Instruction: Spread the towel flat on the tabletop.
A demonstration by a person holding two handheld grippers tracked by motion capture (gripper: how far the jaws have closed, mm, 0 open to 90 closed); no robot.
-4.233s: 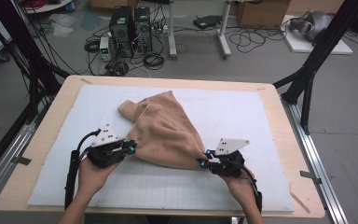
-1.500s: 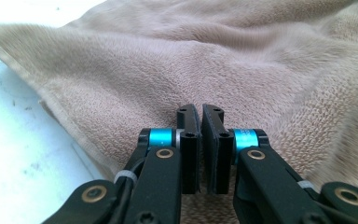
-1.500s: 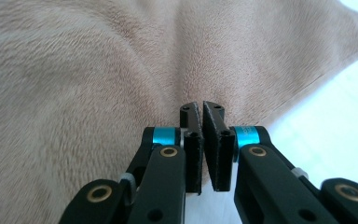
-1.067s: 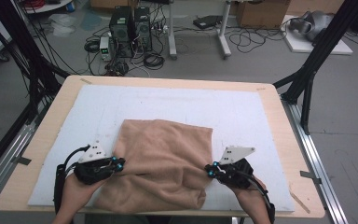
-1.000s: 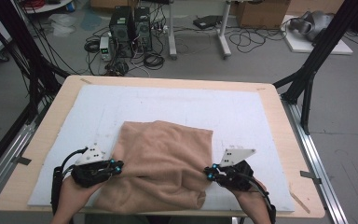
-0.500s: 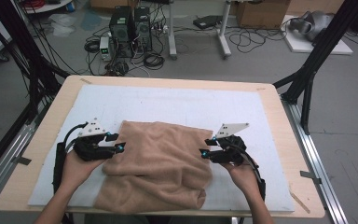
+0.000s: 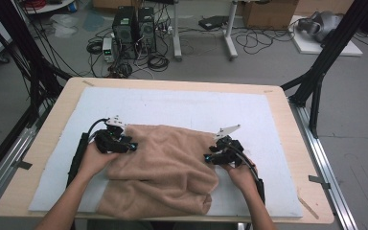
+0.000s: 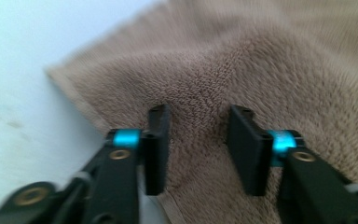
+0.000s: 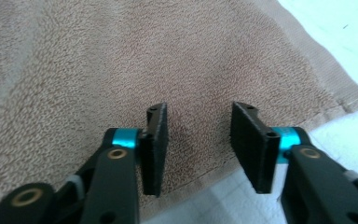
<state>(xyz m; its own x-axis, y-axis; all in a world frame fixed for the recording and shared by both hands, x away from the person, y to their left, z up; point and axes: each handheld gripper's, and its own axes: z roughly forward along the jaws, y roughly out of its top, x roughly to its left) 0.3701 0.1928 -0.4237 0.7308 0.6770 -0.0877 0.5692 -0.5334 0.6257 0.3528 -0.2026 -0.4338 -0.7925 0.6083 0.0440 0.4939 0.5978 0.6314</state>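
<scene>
Towel (image 7: 165,170) lies half-folded on the table (image 7: 48,139); my left gripper (image 8: 196,140) and right gripper (image 9: 196,140) hover over it, fingers apart after closing slightly, further folds remaining.

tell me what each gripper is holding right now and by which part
Nothing is held. The left gripper and right gripper both hover with jaws apart over the tan towel, near its left and right edges.
</scene>
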